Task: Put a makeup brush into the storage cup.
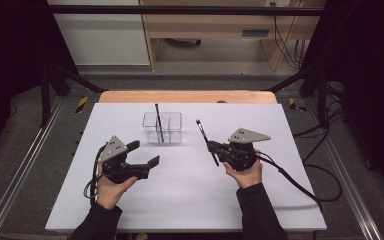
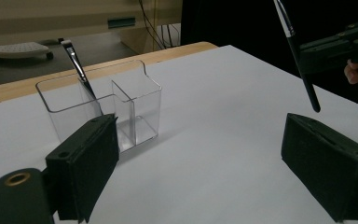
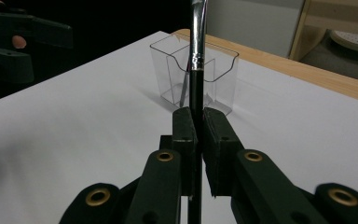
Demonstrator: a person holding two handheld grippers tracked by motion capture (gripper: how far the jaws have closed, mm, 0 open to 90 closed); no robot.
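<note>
My right gripper (image 1: 214, 148) clamps a brush (image 1: 206, 140) right of centre, the left gripper (image 1: 145, 153) gapes empty; a skewed approach could topple the clear organiser (image 1: 162, 127) at upper centre.

Clear glossy plastic organizer (image 1: 162, 127)

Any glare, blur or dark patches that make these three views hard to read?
High view: even light on the white sheet, surroundings dark, slightly soft. Left gripper view: the left tongs look soft up close, and the clear holder is sharp with faint reflections. Right gripper view: a bright highlight on the brush ferrule; background dark at upper left.
</note>
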